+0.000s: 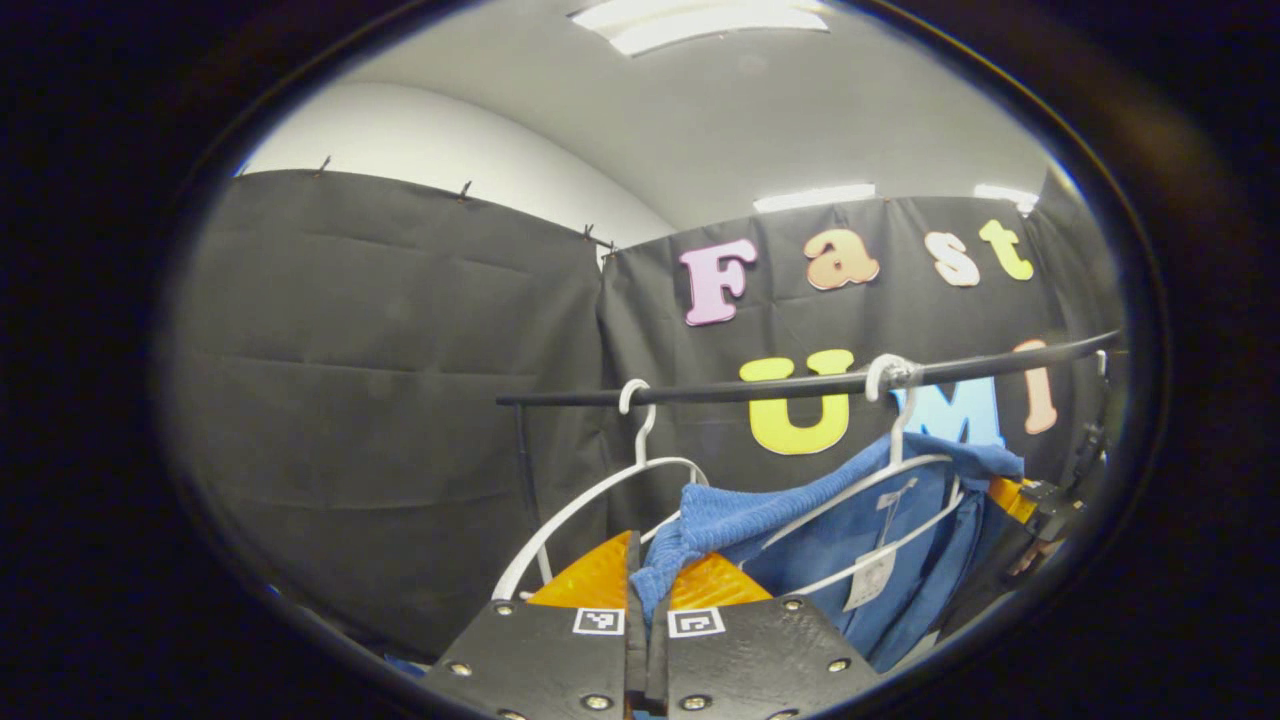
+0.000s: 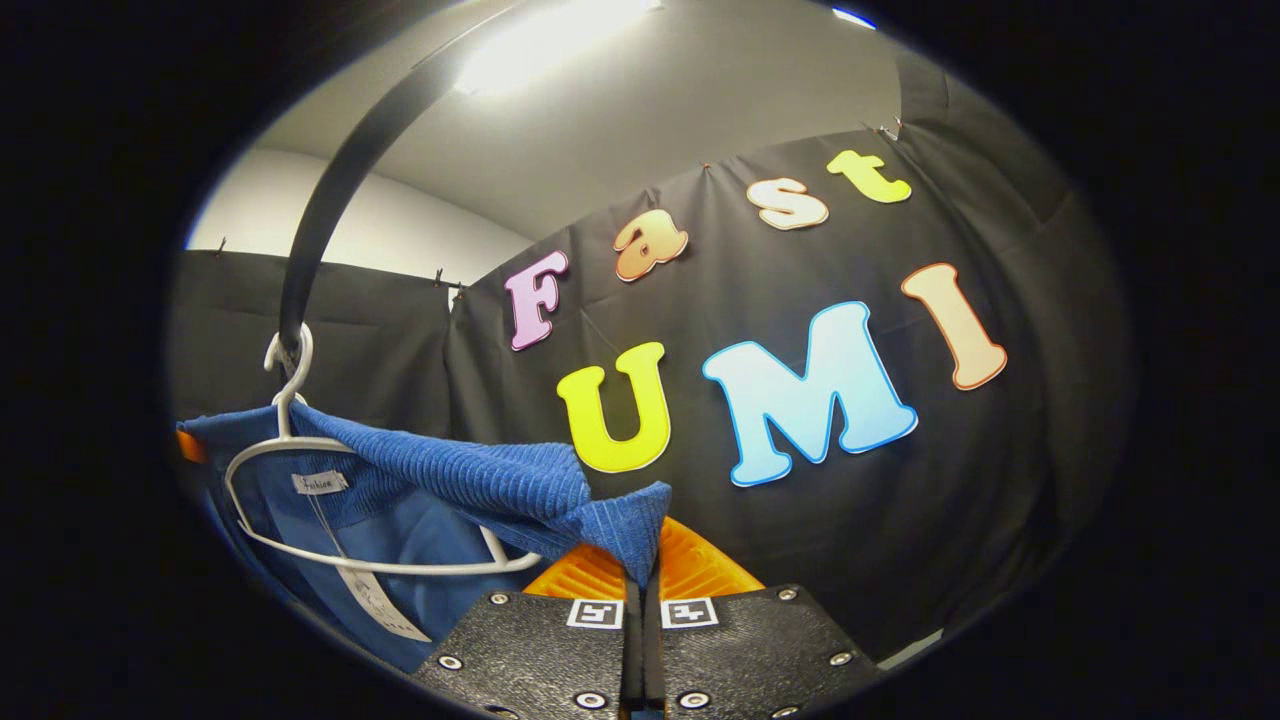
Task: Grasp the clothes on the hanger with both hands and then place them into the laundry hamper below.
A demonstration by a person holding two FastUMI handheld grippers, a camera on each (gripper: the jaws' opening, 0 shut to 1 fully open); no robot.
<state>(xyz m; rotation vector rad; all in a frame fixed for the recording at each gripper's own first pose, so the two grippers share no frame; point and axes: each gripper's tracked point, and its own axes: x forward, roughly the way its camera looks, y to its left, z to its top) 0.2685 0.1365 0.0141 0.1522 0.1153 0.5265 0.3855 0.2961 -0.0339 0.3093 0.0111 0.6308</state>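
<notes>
A blue ribbed knit garment (image 1: 790, 510) hangs on a white hanger (image 1: 880, 480) from a black rail (image 1: 800, 385). My left gripper (image 1: 648, 590) is shut on one shoulder edge of the garment, the cloth pinched between its fingers. In the right gripper view the same blue garment (image 2: 450, 480) drapes from its white hanger (image 2: 290, 440), and my right gripper (image 2: 640, 570) is shut on the other shoulder corner. The cloth is stretched between the two grippers. A paper tag (image 1: 870, 575) dangles from the collar.
A second white hanger (image 1: 620, 480), bare, hangs on the rail to the left of the garment. The rail (image 2: 330, 200) curves overhead in the right gripper view. The black booth wall stands close behind.
</notes>
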